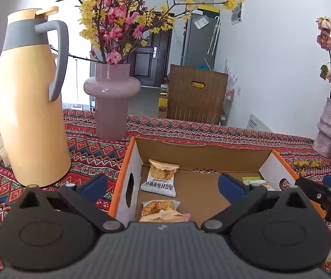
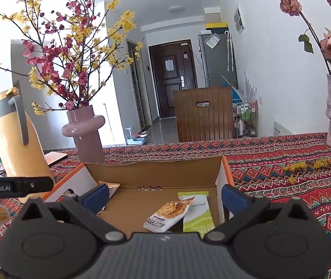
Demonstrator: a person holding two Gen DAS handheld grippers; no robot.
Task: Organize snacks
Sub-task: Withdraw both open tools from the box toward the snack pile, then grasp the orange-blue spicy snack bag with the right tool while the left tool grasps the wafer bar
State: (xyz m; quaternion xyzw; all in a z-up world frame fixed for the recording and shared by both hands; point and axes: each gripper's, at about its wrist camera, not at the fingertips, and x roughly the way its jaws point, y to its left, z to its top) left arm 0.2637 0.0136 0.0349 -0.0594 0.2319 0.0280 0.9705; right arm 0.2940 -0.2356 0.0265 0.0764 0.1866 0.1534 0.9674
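While both claws hang spread wide, the snacks lie in the cardboard box (image 1: 212,148).
Left gripper (image 1: 163,183) gapes, nothing clasped, over two oat crisp packets (image 1: 162,176); right gripper (image 2: 165,191) is released above a white packet (image 2: 165,214) overlapping a green packet (image 2: 198,211).

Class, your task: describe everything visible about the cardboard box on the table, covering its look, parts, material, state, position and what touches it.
The cardboard box is an open-topped carton, plain brown inside, white outside with orange edges. An oval hand hole pierces its left wall, and another shows in the right wall. It sits upright on the patterned tablecloth, in front of the pink vase and right of the yellow jug. Several wrapped snack packets lie flat on its floor. Both tools hover open at its near side, holding nothing.
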